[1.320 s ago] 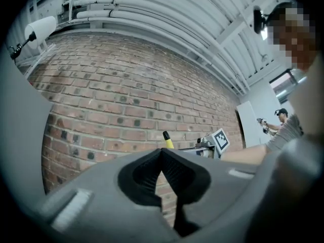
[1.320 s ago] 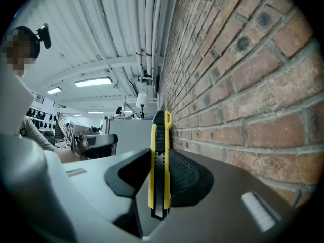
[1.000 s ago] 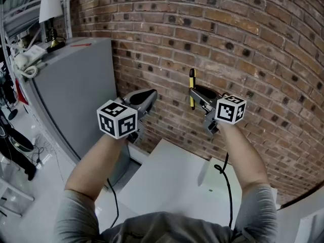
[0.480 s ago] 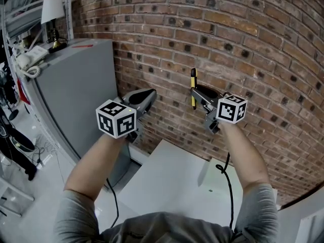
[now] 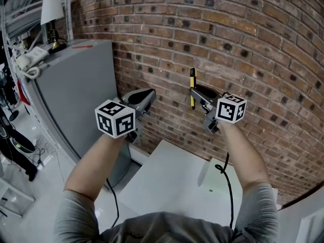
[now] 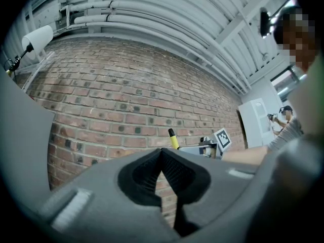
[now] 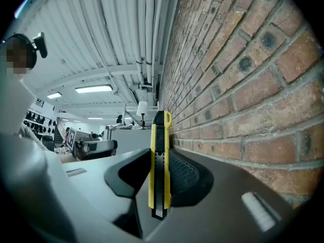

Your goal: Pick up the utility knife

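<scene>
My right hand-held gripper (image 5: 195, 91) is clenched on the utility knife (image 5: 192, 86), just as it was a second ago; neither the grip nor the tilt of the knife has changed. My left hand-held gripper (image 5: 148, 93) is likewise where it was, its jaws pressed together with nothing between them. Both point at the brick wall (image 5: 253, 34), level with each other.

The head view alone shows what lies below: a white surface (image 5: 172, 171) at 6 o'clock under my forearms, and a grey cabinet (image 5: 76, 90) at 9 o'clock with a white-shaded lamp (image 5: 50, 8) on top. The right gripper view gives the grip itself: the knife's yellow-and-black body stands upright between the ribbed pads, its lower end down in the gap and its capped end rising clear above the jaws, with the wall close by at 3 o'clock. That view also takes in ceiling pipes (image 7: 147, 34) overhead. The left gripper view catches only the knife's top end at 12 o'clock above its closed jaws, with the right gripper's marker cube (image 6: 221, 137) just beyond at 2 o'clock.

The knife is held off the surface, near the wall, well apart from the left gripper.
</scene>
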`<state>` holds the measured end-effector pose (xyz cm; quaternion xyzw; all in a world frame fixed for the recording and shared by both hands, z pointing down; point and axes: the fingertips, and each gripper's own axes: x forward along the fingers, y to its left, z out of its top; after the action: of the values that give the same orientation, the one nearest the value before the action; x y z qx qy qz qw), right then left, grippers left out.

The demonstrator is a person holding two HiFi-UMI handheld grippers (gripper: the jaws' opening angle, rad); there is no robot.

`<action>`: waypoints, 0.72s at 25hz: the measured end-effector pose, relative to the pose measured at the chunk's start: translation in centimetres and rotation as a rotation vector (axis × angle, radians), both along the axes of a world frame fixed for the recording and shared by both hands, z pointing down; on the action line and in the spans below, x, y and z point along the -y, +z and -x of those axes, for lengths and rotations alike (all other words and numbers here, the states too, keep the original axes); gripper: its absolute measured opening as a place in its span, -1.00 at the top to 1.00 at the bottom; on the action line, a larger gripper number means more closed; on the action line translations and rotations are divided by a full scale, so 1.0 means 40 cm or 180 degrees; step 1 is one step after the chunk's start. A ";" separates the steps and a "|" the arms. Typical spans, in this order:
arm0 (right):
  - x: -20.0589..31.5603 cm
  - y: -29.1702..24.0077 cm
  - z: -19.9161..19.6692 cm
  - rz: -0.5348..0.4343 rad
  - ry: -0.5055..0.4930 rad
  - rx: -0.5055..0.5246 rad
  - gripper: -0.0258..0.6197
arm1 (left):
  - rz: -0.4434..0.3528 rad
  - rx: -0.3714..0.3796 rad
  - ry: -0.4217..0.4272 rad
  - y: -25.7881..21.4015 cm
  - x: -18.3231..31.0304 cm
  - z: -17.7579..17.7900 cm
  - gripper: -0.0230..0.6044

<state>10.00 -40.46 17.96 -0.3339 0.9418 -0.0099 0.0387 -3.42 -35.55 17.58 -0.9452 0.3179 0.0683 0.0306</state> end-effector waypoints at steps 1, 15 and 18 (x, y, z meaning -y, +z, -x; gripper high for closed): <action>-0.001 -0.001 0.000 -0.0002 -0.0005 0.0000 0.54 | -0.0001 -0.0001 0.0003 -0.001 0.000 0.000 0.93; -0.003 -0.002 0.006 -0.0033 -0.0007 -0.0059 0.54 | -0.0021 -0.0014 0.0024 -0.011 -0.008 -0.004 0.93; -0.006 -0.004 0.005 -0.0040 -0.0014 -0.0057 0.54 | -0.0029 -0.0006 0.0024 -0.013 -0.010 -0.007 0.93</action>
<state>9.80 -40.22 17.81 -0.3316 0.9429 -0.0011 0.0323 -3.14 -35.14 17.05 -0.9462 0.3140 0.0708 0.0344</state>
